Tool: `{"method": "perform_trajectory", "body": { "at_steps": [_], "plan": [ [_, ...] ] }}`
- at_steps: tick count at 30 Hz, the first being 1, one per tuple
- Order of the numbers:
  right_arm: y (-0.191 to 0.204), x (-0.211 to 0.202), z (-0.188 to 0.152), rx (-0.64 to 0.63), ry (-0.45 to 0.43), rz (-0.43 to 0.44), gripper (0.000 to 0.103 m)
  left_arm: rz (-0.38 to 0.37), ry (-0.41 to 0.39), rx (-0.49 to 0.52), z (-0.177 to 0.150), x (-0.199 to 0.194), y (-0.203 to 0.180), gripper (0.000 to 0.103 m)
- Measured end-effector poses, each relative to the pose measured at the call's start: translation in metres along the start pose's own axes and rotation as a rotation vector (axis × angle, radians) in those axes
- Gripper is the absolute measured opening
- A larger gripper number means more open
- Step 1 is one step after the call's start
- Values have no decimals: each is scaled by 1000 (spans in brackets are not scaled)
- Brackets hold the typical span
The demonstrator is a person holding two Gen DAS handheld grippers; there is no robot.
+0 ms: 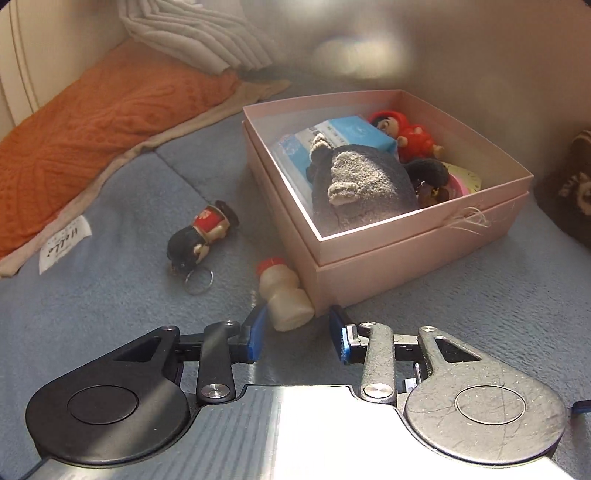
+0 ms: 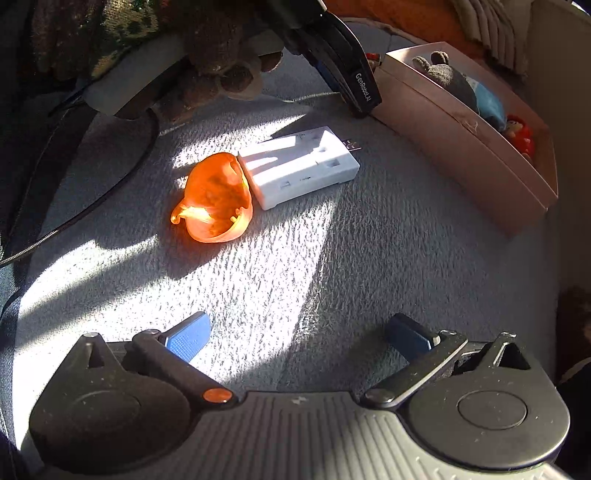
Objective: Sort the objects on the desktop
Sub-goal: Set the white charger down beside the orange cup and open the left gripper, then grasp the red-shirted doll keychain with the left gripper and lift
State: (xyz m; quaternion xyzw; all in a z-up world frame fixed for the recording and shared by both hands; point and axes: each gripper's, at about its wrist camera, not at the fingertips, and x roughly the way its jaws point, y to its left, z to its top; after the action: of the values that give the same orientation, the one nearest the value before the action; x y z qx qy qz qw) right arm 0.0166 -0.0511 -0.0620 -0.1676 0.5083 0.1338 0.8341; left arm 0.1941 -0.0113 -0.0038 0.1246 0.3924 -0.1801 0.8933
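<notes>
A small cream bottle with a red cap lies on the blue-grey blanket against the corner of the pink box. My left gripper is low over it, its base between the blue fingertips. The left pad touches the bottle; a gap shows at the right pad. A keychain figure lies to the left. The box holds a grey plush, a blue packet and a red doll. My right gripper stands wide open over bare blanket, short of an orange cup and a white charger.
An orange cover and folded white bedding lie at the back left. A dark plush sits right of the box. In the right wrist view a brown plush, a black cable and the pink box border the sunlit blanket.
</notes>
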Motion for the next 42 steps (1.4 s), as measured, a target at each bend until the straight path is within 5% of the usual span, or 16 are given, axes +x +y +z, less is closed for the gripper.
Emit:
{"method": "perform_trajectory", "body": {
  "at_steps": [11,16,19,21,24,25,26,28,29,36,42],
  "plan": [
    [-7,-12,10,13,-44,0,103,43,-17,-165,-3,0,35,45],
    [-7,-7,8,7,-24,-4,103,66,-26,-98,6,6,28,45],
    [-3,-9,6,-15,-39,-1,103,74,15,-136,6,14,31,30],
    [-3,-12,7,-12,-48,3,103,74,22,-127,2,8,30,30],
    [-8,-12,8,12,-46,5,103,-8,17,-62,-8,-21,24,30],
    [-9,-12,9,19,-45,4,103,-93,17,-26,-12,-35,20,30],
    [-10,-12,9,24,-45,4,103,-150,10,-9,-15,-46,18,35],
    [-10,-14,10,27,-50,4,103,-172,-10,-5,-15,-59,17,72],
    [-9,-16,11,22,-56,3,103,-144,-34,-18,-13,-62,18,86],
    [1,-23,10,-29,-82,4,103,158,-75,-200,18,-17,53,84],
    [-8,-15,10,-4,-48,2,103,205,-53,-219,41,37,64,80]
  ]
}}
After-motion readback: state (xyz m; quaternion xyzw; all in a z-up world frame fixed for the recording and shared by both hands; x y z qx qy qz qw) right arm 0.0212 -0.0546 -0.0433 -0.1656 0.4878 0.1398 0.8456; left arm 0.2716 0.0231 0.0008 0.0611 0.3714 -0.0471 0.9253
